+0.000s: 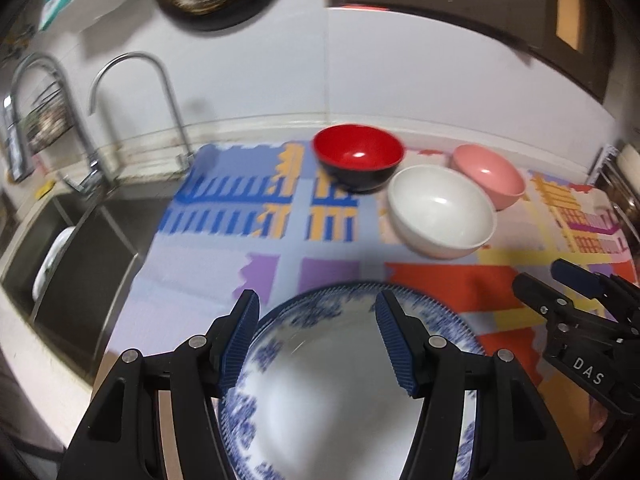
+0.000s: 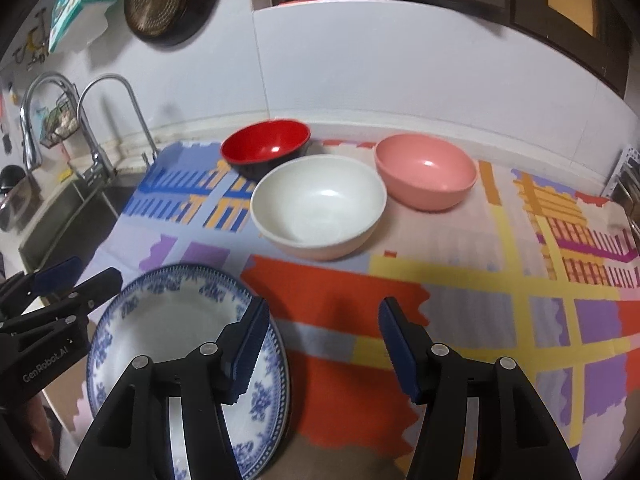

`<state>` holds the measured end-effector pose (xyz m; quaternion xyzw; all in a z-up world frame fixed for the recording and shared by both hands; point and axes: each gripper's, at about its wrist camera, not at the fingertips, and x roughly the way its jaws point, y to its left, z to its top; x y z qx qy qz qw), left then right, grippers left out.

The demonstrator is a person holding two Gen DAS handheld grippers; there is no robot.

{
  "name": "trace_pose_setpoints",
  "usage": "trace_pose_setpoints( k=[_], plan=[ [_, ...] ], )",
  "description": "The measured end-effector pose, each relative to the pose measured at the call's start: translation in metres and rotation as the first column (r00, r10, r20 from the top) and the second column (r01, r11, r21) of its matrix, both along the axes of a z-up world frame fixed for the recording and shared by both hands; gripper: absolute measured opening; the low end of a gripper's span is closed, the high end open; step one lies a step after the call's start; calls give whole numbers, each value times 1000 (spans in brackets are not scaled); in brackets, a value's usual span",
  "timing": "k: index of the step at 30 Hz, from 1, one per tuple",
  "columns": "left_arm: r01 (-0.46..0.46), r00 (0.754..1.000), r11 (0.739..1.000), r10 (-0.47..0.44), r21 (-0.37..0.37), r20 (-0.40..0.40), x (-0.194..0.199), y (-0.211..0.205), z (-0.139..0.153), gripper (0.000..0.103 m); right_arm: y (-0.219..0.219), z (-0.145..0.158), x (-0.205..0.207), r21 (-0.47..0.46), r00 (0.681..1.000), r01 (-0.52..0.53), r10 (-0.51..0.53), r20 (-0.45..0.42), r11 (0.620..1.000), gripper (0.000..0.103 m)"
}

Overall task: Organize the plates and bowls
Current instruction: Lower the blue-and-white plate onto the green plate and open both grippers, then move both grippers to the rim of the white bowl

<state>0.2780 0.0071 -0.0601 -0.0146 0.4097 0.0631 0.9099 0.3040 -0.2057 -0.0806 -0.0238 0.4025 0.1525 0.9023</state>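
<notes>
A blue-and-white patterned plate [image 1: 332,380] lies on the colourful mat near the counter's front edge; it also shows in the right wrist view [image 2: 160,320]. My left gripper [image 1: 318,336] is open and hovers over the plate, holding nothing. My right gripper [image 2: 322,344] is open and empty, just right of the plate over the mat; it also shows in the left wrist view [image 1: 560,284]. Behind stand a white bowl [image 2: 318,206], a red-and-black bowl [image 2: 266,152] and a pink bowl [image 2: 426,170], all upright.
A steel sink [image 1: 80,240] with two faucets [image 1: 136,92] lies to the left, a white dish in it. The wall runs behind the bowls. A round pan [image 2: 160,0] hangs on the wall. A rack edge [image 2: 628,184] is at far right.
</notes>
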Motion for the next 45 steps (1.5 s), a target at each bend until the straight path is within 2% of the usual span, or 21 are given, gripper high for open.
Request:
trace_pose_setpoints(
  k=[10, 16, 22, 25, 29, 32, 37, 43, 45],
  plan=[
    [104, 994, 994, -104, 16, 13, 51, -16, 12, 60, -14, 18, 35, 22, 996, 58, -59, 60, 998, 58],
    [155, 988, 988, -156, 10, 5, 84, -24, 8, 60, -19, 10, 64, 46, 995, 94, -95, 21, 995, 58],
    [197, 979, 980, -197, -16, -53, 119, -28, -14, 59, -20, -5, 87, 53, 994, 106, -105, -27, 993, 57],
    [203, 976, 979, -204, -28, -78, 133, -29, -25, 58, -19, -14, 99, 52, 993, 104, -101, -59, 993, 50],
    [212, 971, 977, -214, -32, -109, 147, -32, -37, 54, -18, -26, 113, 50, 990, 109, -104, -94, 993, 44],
    [217, 966, 976, -220, -34, -135, 157, -35, -46, 46, -18, -32, 120, 52, 989, 103, -97, -115, 993, 41],
    [224, 960, 973, -229, -52, -163, 168, -37, -55, 42, -16, -36, 129, 59, 987, 93, -85, -135, 994, 35],
    [220, 955, 973, -230, -74, -186, 174, -39, -63, 29, -13, -40, 134, 52, 985, 81, -72, -158, 995, 24],
    [220, 953, 972, -233, -85, -195, 177, -39, -65, 20, -13, -41, 136, 51, 984, 77, -68, -165, 996, 18]
  ],
)
